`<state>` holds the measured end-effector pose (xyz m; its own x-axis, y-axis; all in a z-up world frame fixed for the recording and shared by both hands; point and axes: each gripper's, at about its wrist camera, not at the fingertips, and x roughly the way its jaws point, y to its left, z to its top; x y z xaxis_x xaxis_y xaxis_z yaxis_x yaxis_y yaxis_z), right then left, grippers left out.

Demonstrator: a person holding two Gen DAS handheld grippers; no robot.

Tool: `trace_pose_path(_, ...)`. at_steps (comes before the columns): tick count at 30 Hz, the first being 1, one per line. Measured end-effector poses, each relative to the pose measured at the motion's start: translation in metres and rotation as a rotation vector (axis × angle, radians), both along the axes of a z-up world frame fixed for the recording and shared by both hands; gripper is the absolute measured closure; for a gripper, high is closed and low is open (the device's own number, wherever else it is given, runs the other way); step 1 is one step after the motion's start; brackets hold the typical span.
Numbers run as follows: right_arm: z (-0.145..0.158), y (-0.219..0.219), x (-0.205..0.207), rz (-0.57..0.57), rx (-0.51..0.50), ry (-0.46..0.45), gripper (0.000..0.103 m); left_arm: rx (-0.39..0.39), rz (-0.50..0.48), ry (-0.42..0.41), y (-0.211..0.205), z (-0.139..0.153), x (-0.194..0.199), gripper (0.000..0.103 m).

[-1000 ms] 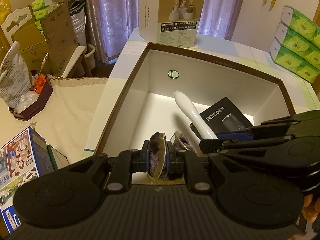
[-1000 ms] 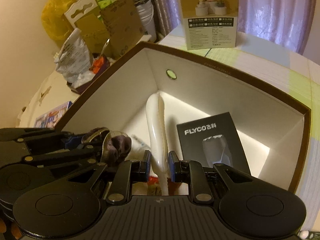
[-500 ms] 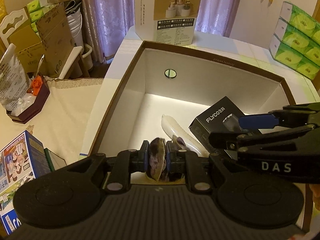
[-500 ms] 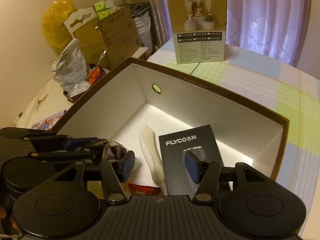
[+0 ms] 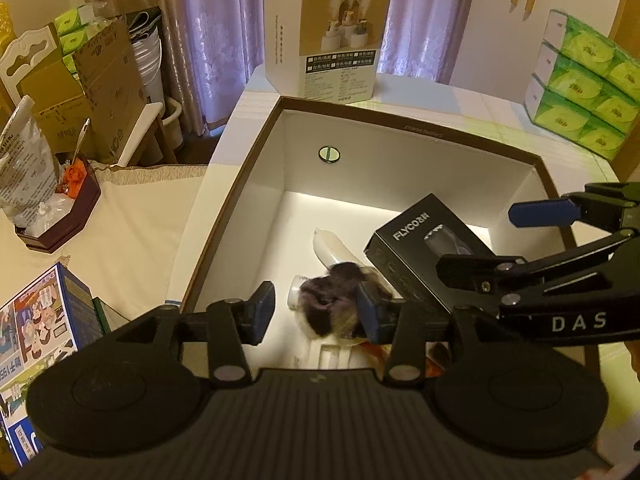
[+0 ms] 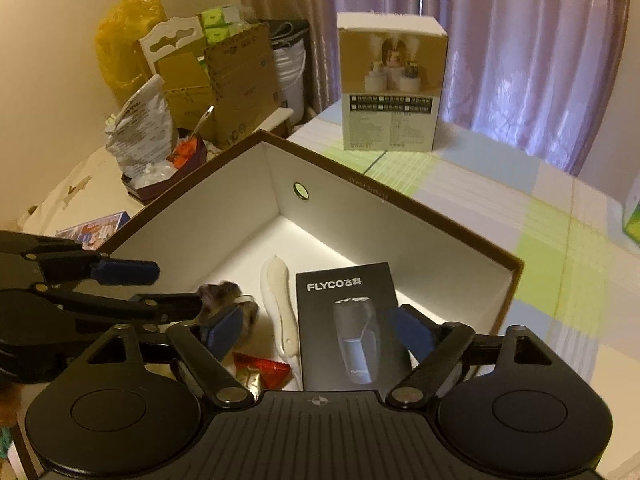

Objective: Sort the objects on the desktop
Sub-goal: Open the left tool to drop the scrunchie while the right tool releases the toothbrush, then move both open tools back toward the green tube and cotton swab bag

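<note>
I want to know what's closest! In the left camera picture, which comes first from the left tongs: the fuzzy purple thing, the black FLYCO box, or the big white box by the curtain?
1. Fuzzy purple thing, right between the open left tongs.
2. Black FLYCO box, farther right, inside the brown-rimmed box.
3. Big white box, far back by the curtain.

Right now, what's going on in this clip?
A person is sorting small items into a brown-rimmed white box with two handheld grippers. Both the left gripper and the right gripper are open over the box. A dark furry item sits between the left fingers, blurred, apparently just let go. A white tube and a black FLYCO package already lie inside.
</note>
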<state>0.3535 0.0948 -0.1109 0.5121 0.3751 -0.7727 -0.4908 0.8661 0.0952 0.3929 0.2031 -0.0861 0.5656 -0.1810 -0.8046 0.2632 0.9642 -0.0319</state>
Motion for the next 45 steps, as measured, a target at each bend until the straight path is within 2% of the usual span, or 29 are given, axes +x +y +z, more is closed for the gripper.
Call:
trace_pose_path(8, 0.01, -0.005, -0.022, 0.044, -0.031, -0.022, 0.012, 0.012, -0.017, -0.006, -0.002, 0.011, -0.025, 0.055)
trace_pose_path(23, 0.027, -0.023, -0.066, 0.024, 0.016, -0.014, 0.002, 0.033, -0.006, -0.013, -0.002, 0.032, -0.071, 0.036)
trace_pose_path(31, 0.04, -0.034, -0.091, 0.016, 0.043, -0.021, 0.002, 0.048, -0.001, -0.044, -0.006, 0.048, -0.101, 0.028)
trace_pose_path(45, 0.054, -0.055, -0.136, 0.025, 0.075, -0.028, 0.002, 0.054, 0.023, -0.067, -0.013, 0.065, -0.153, 0.023)
